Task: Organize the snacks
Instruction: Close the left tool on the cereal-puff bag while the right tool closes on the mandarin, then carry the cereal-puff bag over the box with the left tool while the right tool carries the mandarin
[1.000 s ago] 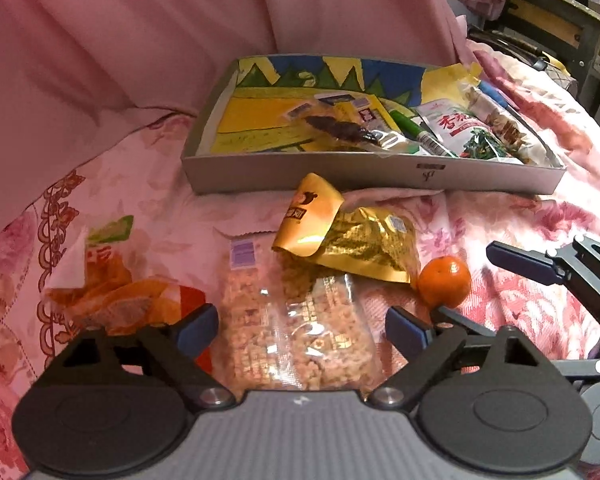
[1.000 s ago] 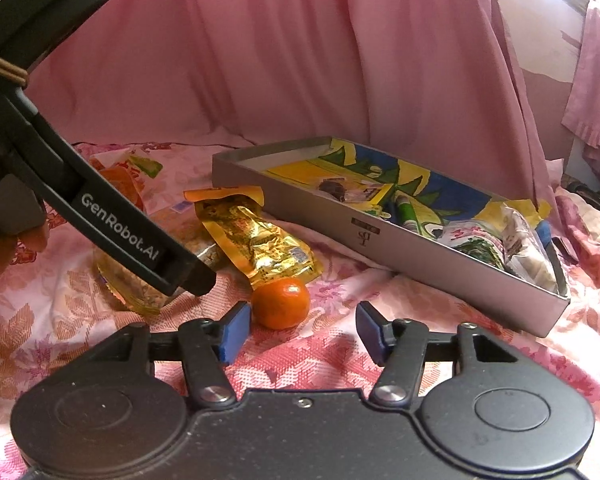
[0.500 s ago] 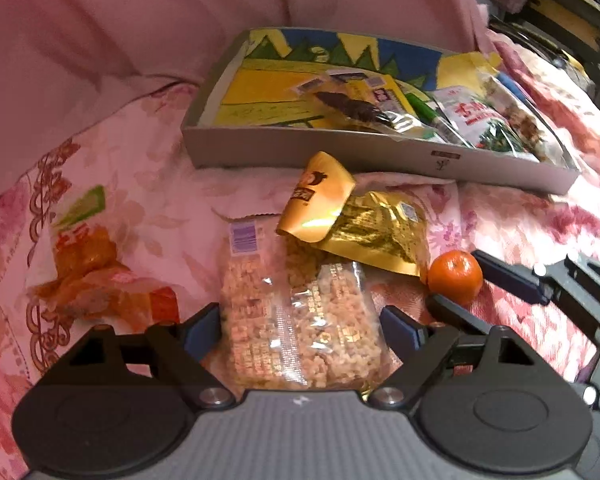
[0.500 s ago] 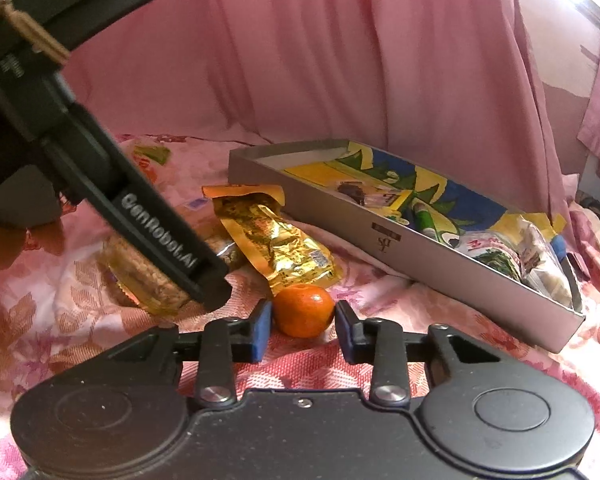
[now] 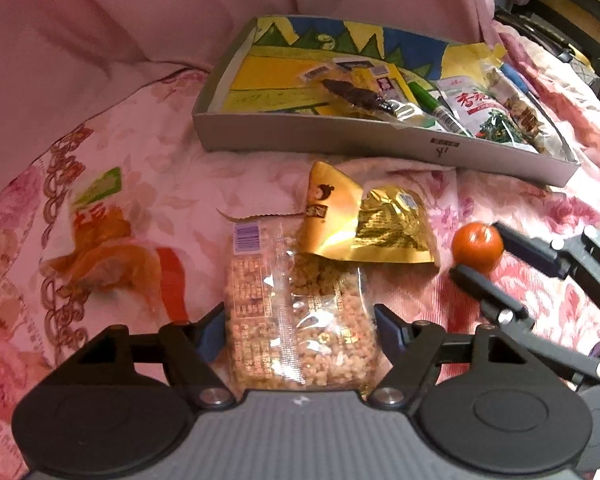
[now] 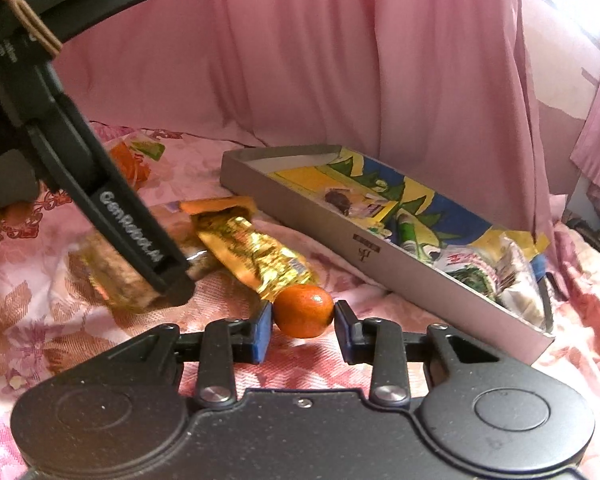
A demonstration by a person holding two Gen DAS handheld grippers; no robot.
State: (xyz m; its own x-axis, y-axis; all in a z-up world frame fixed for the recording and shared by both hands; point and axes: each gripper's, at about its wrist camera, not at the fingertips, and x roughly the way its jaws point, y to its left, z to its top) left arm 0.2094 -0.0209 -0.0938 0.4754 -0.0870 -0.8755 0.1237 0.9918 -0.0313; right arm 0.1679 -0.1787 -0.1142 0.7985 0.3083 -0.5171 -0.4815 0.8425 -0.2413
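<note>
Pink curtains back a floral bedspread (image 5: 148,152). The right gripper (image 6: 302,326) pinches the small orange (image 6: 304,311); next it must lift toward the tray (image 6: 364,248) at two o'clock. The left gripper (image 5: 298,330) straddles the clear cereal bag (image 5: 296,316), jaws wide apart, touching its sides. A gold packet (image 5: 364,226) overlaps that bag at twelve o'clock.

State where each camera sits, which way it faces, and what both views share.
Left wrist: on the left gripper, facing forward over a clear cereal-snack bag; the right gripper shows at right.
Right wrist: on the right gripper, looking along its fingers at a small orange mandarin; the left gripper's finger crosses upper left.
Shared: mandarin, gold foil packet, grey cardboard tray.
</note>
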